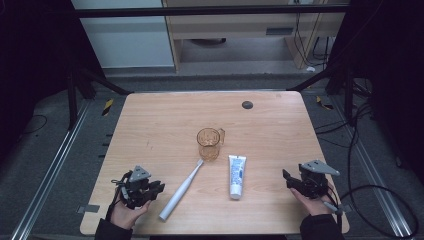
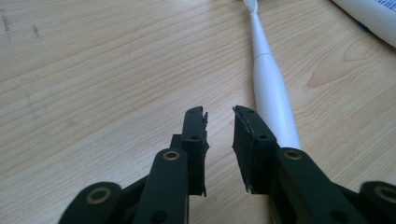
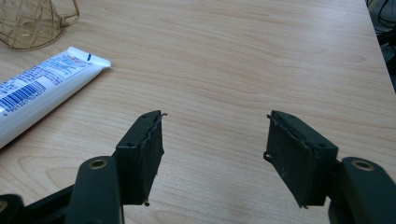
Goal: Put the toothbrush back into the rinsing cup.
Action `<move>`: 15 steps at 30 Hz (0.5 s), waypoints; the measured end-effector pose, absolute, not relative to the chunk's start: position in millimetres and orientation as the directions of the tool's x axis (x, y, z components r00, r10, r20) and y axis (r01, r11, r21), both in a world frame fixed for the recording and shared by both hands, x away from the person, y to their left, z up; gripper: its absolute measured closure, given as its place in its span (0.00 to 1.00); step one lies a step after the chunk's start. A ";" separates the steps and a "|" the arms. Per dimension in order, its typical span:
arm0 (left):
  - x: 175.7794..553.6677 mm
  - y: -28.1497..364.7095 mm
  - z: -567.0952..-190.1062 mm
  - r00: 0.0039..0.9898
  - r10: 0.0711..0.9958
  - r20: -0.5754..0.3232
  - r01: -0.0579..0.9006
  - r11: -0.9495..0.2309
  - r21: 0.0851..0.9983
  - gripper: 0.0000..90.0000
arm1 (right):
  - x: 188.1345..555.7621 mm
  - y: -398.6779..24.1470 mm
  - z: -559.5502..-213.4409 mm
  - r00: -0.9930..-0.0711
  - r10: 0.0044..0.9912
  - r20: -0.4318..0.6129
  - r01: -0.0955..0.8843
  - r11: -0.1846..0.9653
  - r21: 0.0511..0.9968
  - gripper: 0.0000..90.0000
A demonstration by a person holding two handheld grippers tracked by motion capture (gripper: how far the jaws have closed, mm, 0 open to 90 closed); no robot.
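On the pale wooden table (image 1: 150,125), everything sat around one landmark, the clear amber plastic mug (image 1: 209,143) with its handle to the right, standing upright near the middle. Well to its left and nearer the person, the left gripper (image 1: 159,188) rested low over the wood, jaws parted by a narrow gap and holding nothing, seemingly waiting. The white electric toothbrush (image 1: 181,190) lay flat, its bristle end just beside the mug's base and its handle slanting back toward that gripper, probably for an easy pick. Right of the mug and slightly nearer lay the white toothpaste tube (image 1: 236,175). Far right of the mug, the right gripper (image 1: 287,176) hovered with jaws spread wide, empty
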State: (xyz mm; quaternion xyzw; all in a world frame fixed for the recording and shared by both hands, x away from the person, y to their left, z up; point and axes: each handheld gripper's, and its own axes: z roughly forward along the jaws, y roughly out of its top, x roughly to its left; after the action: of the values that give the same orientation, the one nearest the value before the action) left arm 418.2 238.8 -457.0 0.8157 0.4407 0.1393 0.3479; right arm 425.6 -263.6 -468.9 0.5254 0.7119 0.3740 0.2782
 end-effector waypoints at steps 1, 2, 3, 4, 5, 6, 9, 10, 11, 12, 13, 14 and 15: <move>419.4 237.2 -455.7 0.575 0.815 -0.071 0.621 -0.378 0.687 0.79 | 425.8 -263.7 -468.9 -0.294 0.956 -0.002 0.541 0.168 0.824 0.40; 420.1 236.4 -455.0 0.576 0.814 -0.069 0.619 -0.380 0.688 0.78 | 426.1 -263.8 -469.2 -0.294 0.956 -0.004 0.541 0.170 0.824 0.40; 421.7 235.0 -453.6 0.578 0.812 -0.073 0.620 -0.380 0.687 0.77 | 426.3 -263.9 -469.3 -0.294 0.956 -0.004 0.541 0.170 0.824 0.40; 422.7 234.2 -452.9 0.581 0.811 -0.076 0.620 -0.380 0.686 0.74 | 426.5 -264.0 -469.4 -0.295 0.956 -0.005 0.542 0.171 0.823 0.40; 423.8 233.1 -452.0 0.583 0.809 -0.076 0.619 -0.381 0.687 0.73 | 426.6 -264.0 -469.6 -0.294 0.956 -0.006 0.542 0.172 0.823 0.40; 424.8 231.9 -451.0 0.584 0.808 -0.075 0.618 -0.384 0.686 0.71 | 426.5 -263.8 -469.5 -0.294 0.956 -0.003 0.545 0.170 0.821 0.40; 428.0 228.0 -448.0 0.588 0.805 -0.075 0.619 -0.388 0.683 0.65 | 427.0 -263.3 -469.7 -0.291 0.957 -0.008 0.546 0.173 0.820 0.40; 429.0 226.7 -446.7 0.588 0.805 -0.078 0.621 -0.387 0.681 0.63 | 427.1 -263.2 -469.7 -0.291 0.957 -0.008 0.546 0.173 0.820 0.40; 430.2 225.5 -445.2 0.590 0.803 -0.078 0.622 -0.391 0.679 0.62 | 427.2 -263.3 -469.7 -0.292 0.957 -0.009 0.545 0.174 0.820 0.40; 431.4 224.2 -443.6 0.592 0.802 -0.078 0.620 -0.391 0.681 0.60 | 427.8 -263.6 -470.1 -0.293 0.956 -0.014 0.544 0.178 0.820 0.40; 432.7 223.1 -441.9 0.594 0.801 -0.075 0.619 -0.395 0.679 0.58 | 428.2 -263.6 -470.2 -0.294 0.956 -0.017 0.544 0.182 0.819 0.40; 433.8 221.9 -440.2 0.595 0.800 -0.075 0.618 -0.396 0.680 0.57 | 428.3 -263.5 -470.3 -0.293 0.956 -0.016 0.546 0.180 0.818 0.40; 435.2 220.6 -438.2 0.599 0.797 -0.074 0.617 -0.400 0.678 0.57 | 428.5 -263.4 -470.4 -0.293 0.956 -0.013 0.548 0.179 0.817 0.40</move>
State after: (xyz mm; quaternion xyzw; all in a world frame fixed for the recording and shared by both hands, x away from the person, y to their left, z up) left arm 435.2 220.6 -438.2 0.8262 0.4278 0.1321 0.3420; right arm 428.5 -263.4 -470.4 0.5253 0.7156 0.3666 0.2786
